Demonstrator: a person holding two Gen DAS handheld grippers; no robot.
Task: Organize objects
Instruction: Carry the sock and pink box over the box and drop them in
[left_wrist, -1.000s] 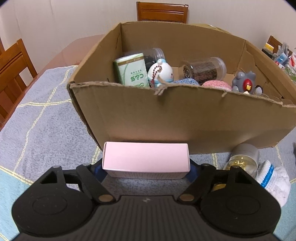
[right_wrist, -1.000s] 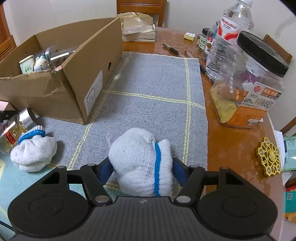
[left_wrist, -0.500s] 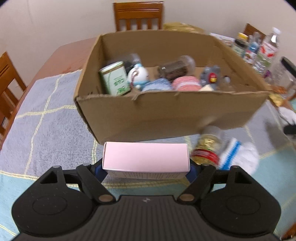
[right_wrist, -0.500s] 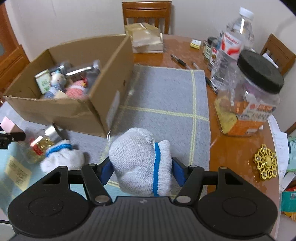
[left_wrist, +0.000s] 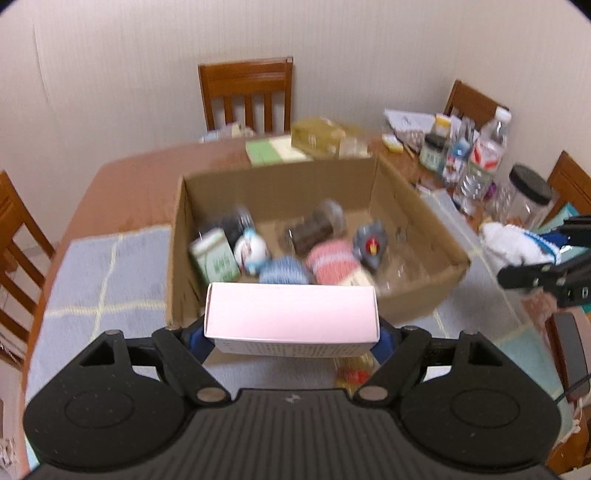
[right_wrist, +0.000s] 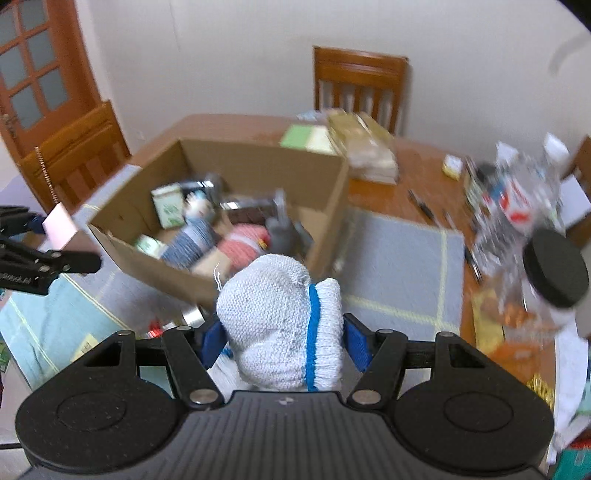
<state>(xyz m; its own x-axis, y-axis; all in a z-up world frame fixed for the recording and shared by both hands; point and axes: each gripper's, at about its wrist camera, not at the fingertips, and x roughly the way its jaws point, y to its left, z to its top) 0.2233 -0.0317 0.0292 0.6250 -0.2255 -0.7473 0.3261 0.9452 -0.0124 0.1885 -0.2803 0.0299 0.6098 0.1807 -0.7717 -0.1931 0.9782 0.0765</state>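
My left gripper (left_wrist: 291, 334) is shut on a pink box (left_wrist: 291, 314), held in the air over the near wall of an open cardboard box (left_wrist: 177, 236). My right gripper (right_wrist: 284, 339) is shut on a rolled white sock with a blue band (right_wrist: 280, 325), raised by the cardboard box's (right_wrist: 332, 221) right corner. Inside the box lie a green carton (left_wrist: 216, 260), a round white toy (left_wrist: 251, 251), blue and pink knitted rolls (left_wrist: 332, 262), a dark jar and a grey figure. The right gripper with the sock (left_wrist: 517, 247) shows at the left wrist view's right edge.
A gold-lidded jar (left_wrist: 351, 373) lies on the grey checked cloth (left_wrist: 96, 280) just below the pink box. Water bottles (left_wrist: 484, 158), a black-lidded plastic jar (right_wrist: 550, 280), pens and stacked packets (right_wrist: 365, 147) crowd the wooden table's right and far side. Chairs surround the table.
Both grippers rose well above the table with their loads. The cardboard box now sits lower and farther in both views, its inside showing from above.
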